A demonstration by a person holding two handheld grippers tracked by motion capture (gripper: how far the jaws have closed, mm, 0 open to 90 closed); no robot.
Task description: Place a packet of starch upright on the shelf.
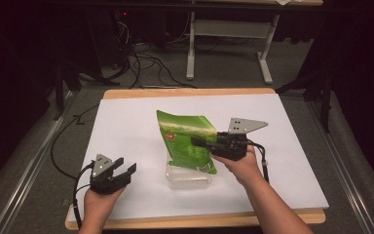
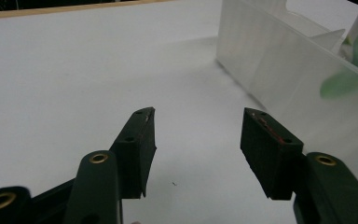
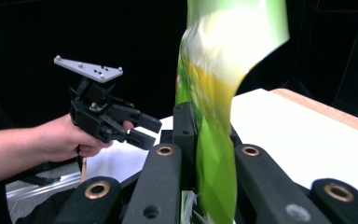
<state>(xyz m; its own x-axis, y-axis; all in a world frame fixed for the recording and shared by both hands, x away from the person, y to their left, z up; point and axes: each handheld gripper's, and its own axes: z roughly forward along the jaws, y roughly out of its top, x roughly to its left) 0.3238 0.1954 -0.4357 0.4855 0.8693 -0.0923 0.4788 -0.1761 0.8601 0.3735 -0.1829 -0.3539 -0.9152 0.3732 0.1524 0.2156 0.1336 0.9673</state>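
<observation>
High view shows your right gripper (image 1: 198, 142) clamped on the green snack bag (image 1: 185, 141), held above the clear plastic container (image 1: 189, 176); lowering it in remains. Your left gripper (image 1: 124, 170) waits nearby, jaws apart, holding nothing.

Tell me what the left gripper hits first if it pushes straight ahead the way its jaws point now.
Probably nothing soon: ahead of the open left gripper lies bare white table. The clear plastic container stands off to its right side, likely just outside that line, though depth is hard to judge.
</observation>
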